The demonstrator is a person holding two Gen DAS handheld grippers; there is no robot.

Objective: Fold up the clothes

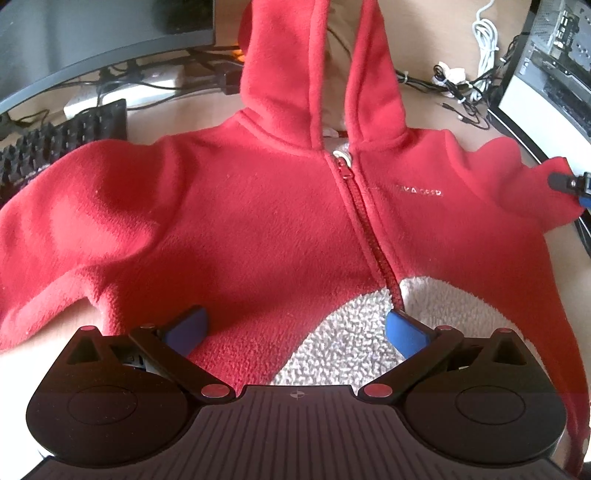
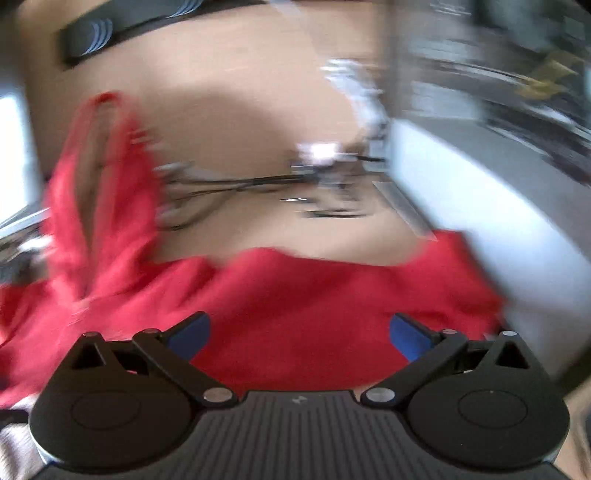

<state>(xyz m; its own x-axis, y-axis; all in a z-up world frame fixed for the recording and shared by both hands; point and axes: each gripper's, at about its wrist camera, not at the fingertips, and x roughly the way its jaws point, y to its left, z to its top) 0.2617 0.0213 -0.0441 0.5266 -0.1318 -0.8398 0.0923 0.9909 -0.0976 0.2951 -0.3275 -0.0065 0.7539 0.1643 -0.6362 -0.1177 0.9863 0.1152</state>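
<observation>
Red hooded fleece jacket [image 1: 258,206], lying front-up on the tan worktop [image 1: 424,107], hood [image 1: 314,66] pointing away from the person and zip [image 1: 360,206] closed most of the way down. Near the hem the front panels part, exposing the white fleecy lining [image 1: 354,332]. One sleeve [image 1: 48,236] is spread flat to the left of the view; the opposite sleeve [image 1: 524,184] is drawn outward toward the right edge, where a dark gripper tip meets its cuff, probably to pull the garment flat before the first fold.

Left gripper [image 1: 295,328]: jaws spread wide, blue pads either side of the lower front panel, holding nothing; it sits low over the hem, a position suited to pinning or taking the bottom edge.

Right gripper [image 2: 299,336]: in its own view, jaws likewise apart with red fabric between and beneath them, not clamped. This view is heavily blurred, so whether the pads touch the cloth cannot be told.

Surroundings: keyboard [image 1: 55,144] and monitor [image 1: 92,33] beyond the left sleeve, a tangle of cables [image 1: 458,88] beyond the right shoulder, an open computer case [image 1: 554,66] at far right. Folding appears not yet begun.
</observation>
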